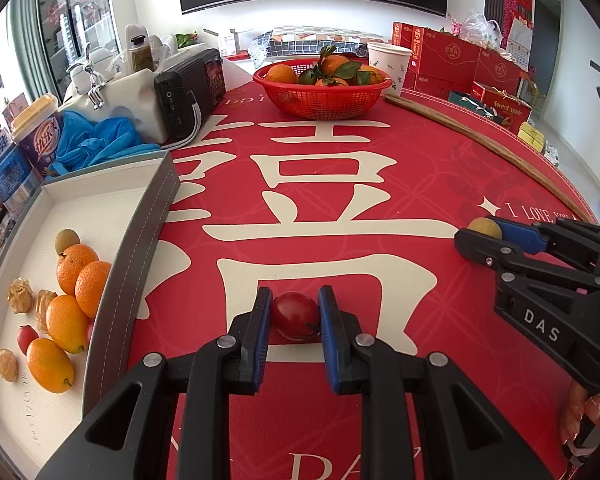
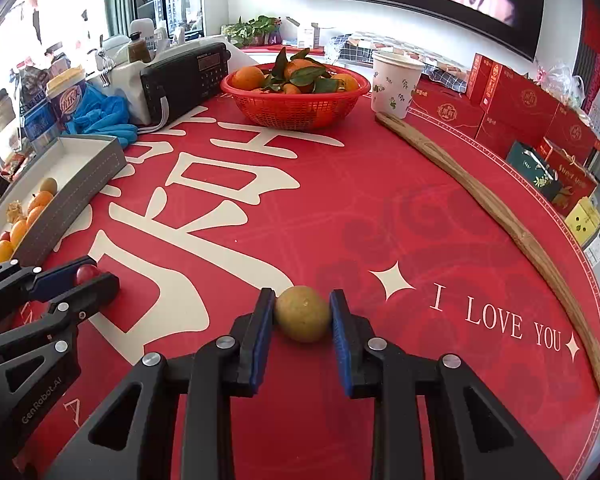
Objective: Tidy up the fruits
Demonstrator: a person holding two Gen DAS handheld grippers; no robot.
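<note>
My left gripper [image 1: 294, 312] is shut on a red cherry tomato [image 1: 294, 316] at the red tablecloth, just right of the grey tray [image 1: 140, 248]. The tray holds several kumquats [image 1: 66, 322], a longan [image 1: 67, 240], husked physalis [image 1: 20, 295] and a cherry tomato [image 1: 26, 337]. My right gripper [image 2: 302, 314] is shut on a yellow-brown longan [image 2: 302, 314] low over the cloth. It also shows in the left wrist view [image 1: 482, 232], and my left gripper shows in the right wrist view [image 2: 88, 276].
A red basket of tangerines [image 1: 322, 86] stands at the back, a paper cup [image 1: 388, 66] beside it. A long wooden stick [image 1: 484, 148] lies along the right edge. A black radio [image 1: 190, 96], blue gloves [image 1: 96, 140] and a drink cup [image 1: 40, 132] crowd the back left.
</note>
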